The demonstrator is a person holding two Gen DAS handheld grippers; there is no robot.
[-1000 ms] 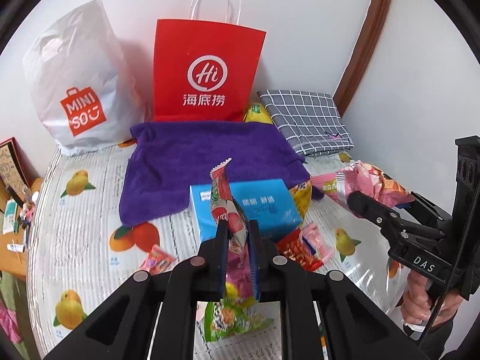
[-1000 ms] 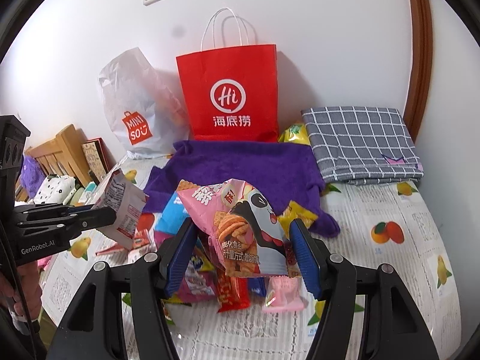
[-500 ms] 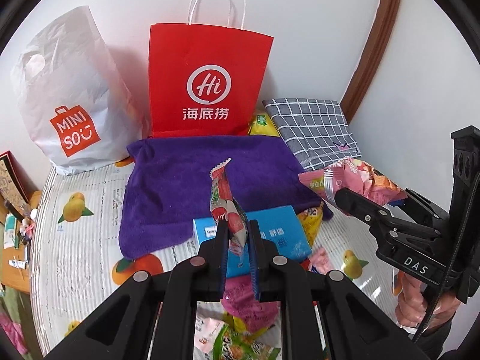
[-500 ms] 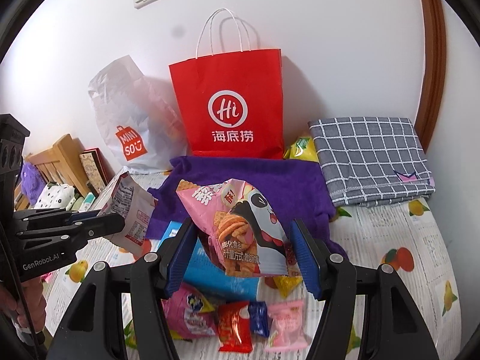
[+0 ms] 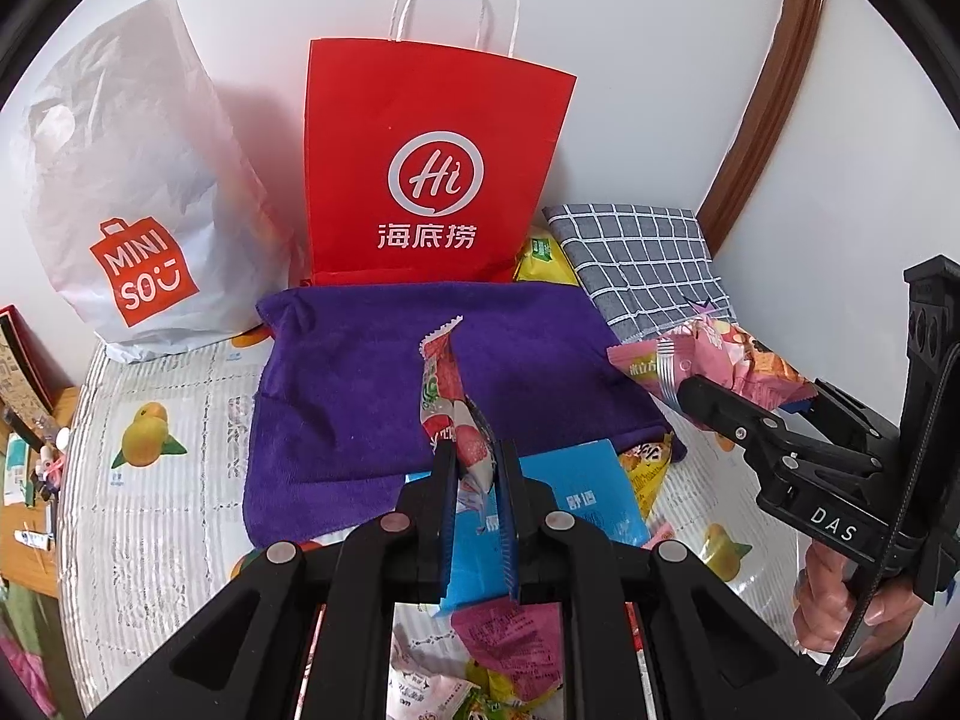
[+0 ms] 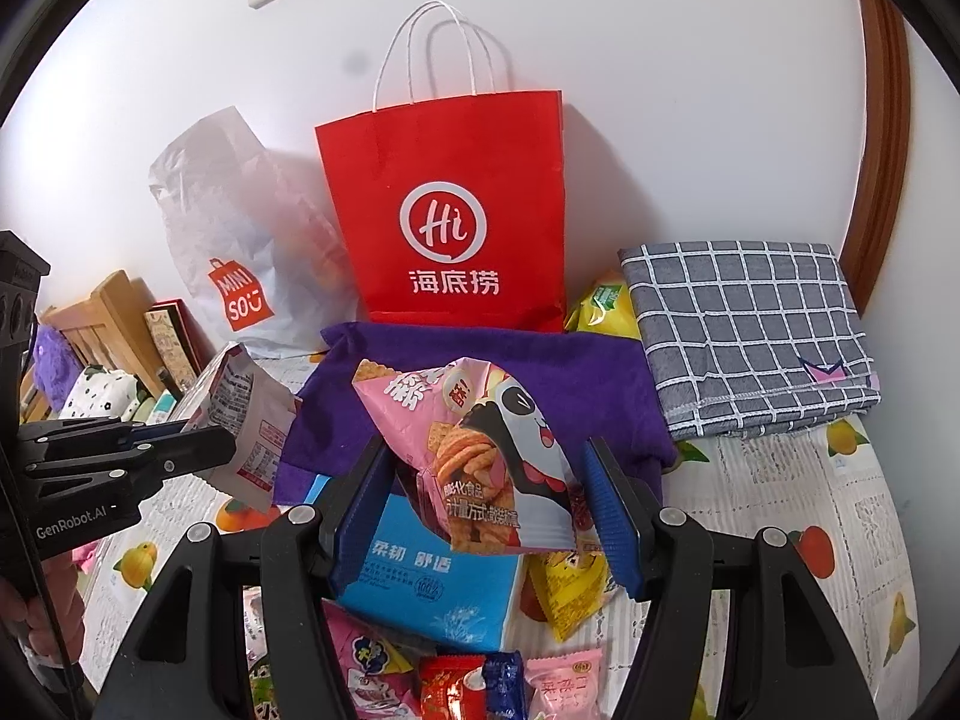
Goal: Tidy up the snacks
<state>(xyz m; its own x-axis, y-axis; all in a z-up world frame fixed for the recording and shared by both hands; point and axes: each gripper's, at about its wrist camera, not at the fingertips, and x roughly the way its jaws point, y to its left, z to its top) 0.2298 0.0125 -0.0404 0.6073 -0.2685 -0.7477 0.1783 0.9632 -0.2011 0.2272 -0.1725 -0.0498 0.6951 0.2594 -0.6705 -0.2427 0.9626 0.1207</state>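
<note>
My left gripper (image 5: pixel 474 468) is shut on a thin red and white snack packet (image 5: pixel 447 402), held upright above the purple cloth (image 5: pixel 360 396); the packet also shows in the right wrist view (image 6: pixel 246 426). My right gripper (image 6: pixel 492 480) is shut on a pink cracker bag (image 6: pixel 480 462) with a panda face, held above a blue box (image 6: pixel 426 582); the bag also shows in the left wrist view (image 5: pixel 720 366). A red paper bag (image 5: pixel 432 168) with white handles stands upright behind the cloth, against the wall.
A white Miniso bag (image 5: pixel 126 204) stands left of the red bag. A folded grey checked cloth (image 6: pixel 750 330) lies at the right, a yellow packet (image 6: pixel 603 306) beside it. Several loose snack packets (image 6: pixel 510 684) lie near the blue box on the fruit-print cover (image 5: pixel 150 438).
Both grippers have moved forward with their snacks, toward the purple cloth and the red bag. The loose snacks and blue box have slid lower in both views.
</note>
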